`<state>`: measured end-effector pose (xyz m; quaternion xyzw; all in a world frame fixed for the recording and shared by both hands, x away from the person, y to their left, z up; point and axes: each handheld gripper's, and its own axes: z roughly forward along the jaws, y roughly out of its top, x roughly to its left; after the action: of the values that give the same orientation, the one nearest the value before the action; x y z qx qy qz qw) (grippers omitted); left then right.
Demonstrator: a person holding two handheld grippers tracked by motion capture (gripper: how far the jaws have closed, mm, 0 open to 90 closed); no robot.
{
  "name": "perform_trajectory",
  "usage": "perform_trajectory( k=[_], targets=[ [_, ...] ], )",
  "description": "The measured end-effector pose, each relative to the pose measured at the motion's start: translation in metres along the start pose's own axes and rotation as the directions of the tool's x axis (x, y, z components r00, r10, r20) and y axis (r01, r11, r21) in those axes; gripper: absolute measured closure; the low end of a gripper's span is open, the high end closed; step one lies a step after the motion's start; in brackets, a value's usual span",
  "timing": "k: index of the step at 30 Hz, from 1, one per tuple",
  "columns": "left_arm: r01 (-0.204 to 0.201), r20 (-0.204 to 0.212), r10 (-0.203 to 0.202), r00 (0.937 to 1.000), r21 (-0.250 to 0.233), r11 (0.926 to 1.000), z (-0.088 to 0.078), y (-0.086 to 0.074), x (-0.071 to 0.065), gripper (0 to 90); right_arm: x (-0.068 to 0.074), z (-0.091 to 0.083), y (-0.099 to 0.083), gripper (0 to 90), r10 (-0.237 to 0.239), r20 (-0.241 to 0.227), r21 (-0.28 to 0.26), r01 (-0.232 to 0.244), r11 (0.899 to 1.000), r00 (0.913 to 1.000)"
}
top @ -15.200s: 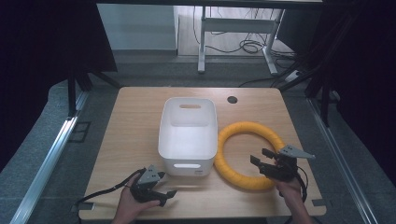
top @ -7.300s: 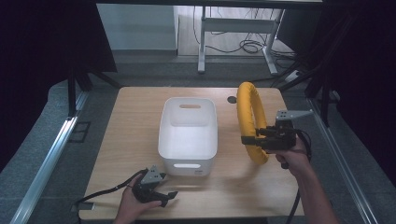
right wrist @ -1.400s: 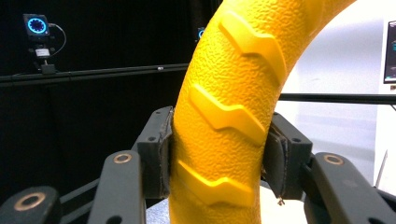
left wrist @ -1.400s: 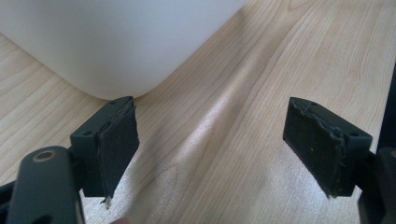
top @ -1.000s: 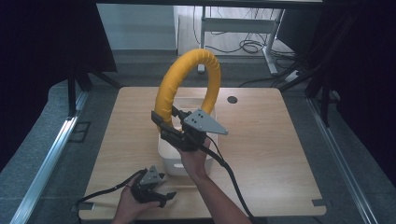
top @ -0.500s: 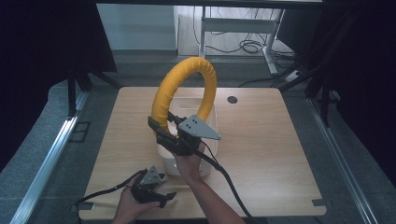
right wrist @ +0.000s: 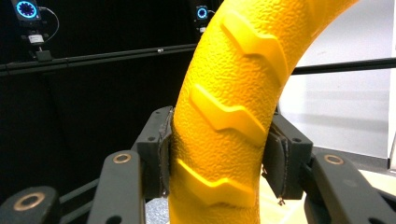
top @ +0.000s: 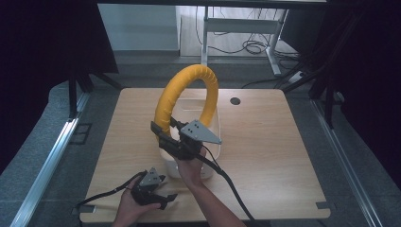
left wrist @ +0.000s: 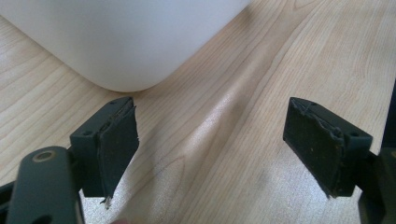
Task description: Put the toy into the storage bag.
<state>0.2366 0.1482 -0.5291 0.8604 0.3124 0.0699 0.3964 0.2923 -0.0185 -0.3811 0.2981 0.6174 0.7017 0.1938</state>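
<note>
1. Between my right gripper's (right wrist: 215,161) two black pads sits the yellow ring (right wrist: 233,107); both pads press flat against its pebbled sides, so these jaws are clamped on it.
2. From that grip the ring climbs up and curves away to the right in the right gripper view, its raised zigzag ribs facing the camera.
3. Seen from the high view, my right gripper (top: 166,141) holds the ring (top: 187,92) by its lower left part, and the ring stands upright on edge, arching above the white bin (top: 213,142).
4. My right hand (top: 190,168) comes up from the near edge, and the bin lies mostly behind the gripper and hand.
5. My left gripper (left wrist: 210,154) has its jaws wide apart with bare wood between them; nothing is held.
6. Ahead of those open jaws, a rounded corner of the white bin (left wrist: 126,42) sits close, apart from the pads.
7. My left hand (top: 137,201) rests that gripper (top: 166,197) on the wooden table (top: 274,142) near its front edge, just beside the bin.
</note>
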Motion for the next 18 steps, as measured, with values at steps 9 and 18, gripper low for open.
perform_trajectory(
  k=[9, 18],
  targets=[
    [0.001, 0.002, -0.001, 1.0000, 0.002, 1.0000, 0.001, 0.000, 0.000, 18.3, -0.002, -0.001, -0.009, 49.0, 0.018, 0.006, 0.010, -0.018, 1.000, 0.9998],
    [0.000, 0.005, 0.000, 1.0000, 0.006, 1.0000, 0.001, 0.000, 0.000, 18.3, -0.005, -0.002, -0.015, 48.9, 0.034, 0.013, 0.019, -0.034, 0.999, 0.9993]
  ],
)
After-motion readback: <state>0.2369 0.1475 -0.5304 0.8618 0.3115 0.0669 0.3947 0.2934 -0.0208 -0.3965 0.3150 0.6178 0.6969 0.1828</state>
